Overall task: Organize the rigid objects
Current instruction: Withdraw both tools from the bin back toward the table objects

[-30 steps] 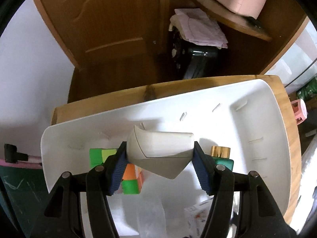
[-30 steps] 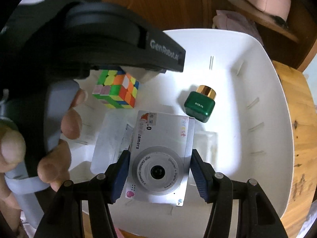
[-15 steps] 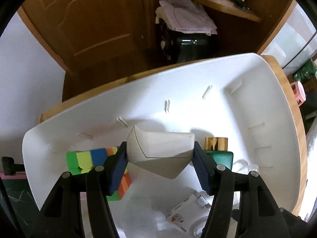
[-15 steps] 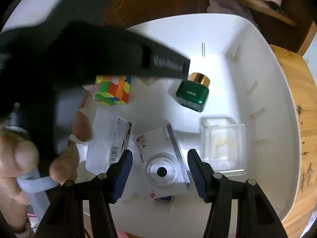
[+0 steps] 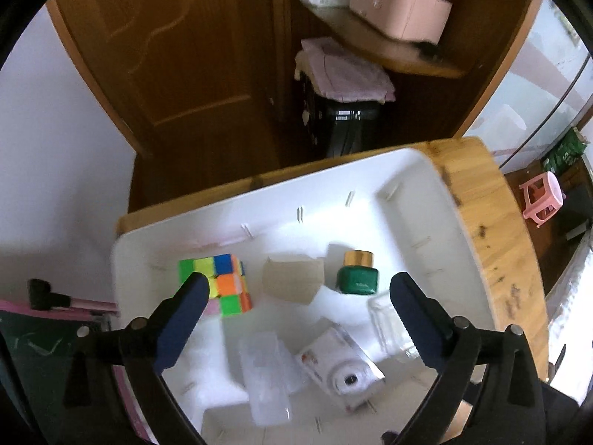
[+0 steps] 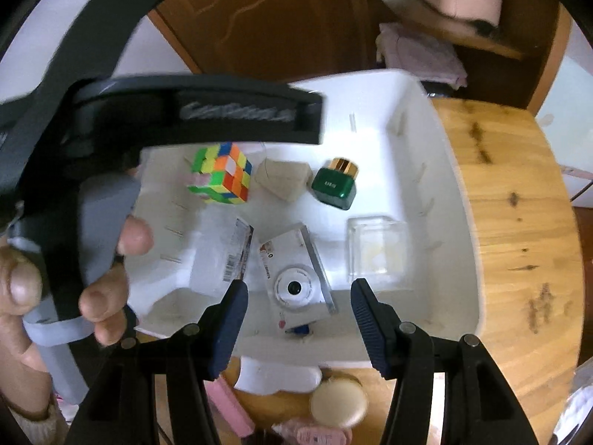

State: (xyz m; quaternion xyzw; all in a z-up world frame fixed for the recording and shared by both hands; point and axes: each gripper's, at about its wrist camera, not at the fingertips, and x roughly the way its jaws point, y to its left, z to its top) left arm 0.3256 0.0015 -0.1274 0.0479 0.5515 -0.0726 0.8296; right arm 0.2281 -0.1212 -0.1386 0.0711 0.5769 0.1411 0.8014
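Left gripper (image 5: pixel 296 296): pointing steeply downward, jaws opening wide, nothing between the pads. Right gripper (image 6: pixel 296 307): likewise angled downward, jaws parted and empty. Person's left hand (image 6: pixel 74 278), at 9 o'clock in the right wrist view: fingers (image 6: pixel 135 237) curled around the left gripper's handle.

bare floor of the white bin (image 6: pixel 450 185) along its far and right walls; middle crowded by cube (image 6: pixel 222 174), beige block (image 6: pixel 285 181), green bottle (image 6: pixel 335 185), clear box (image 6: pixel 374 256), camera (image 6: pixel 296 278). open desk (image 6: pixel 519 222) right of the bin.
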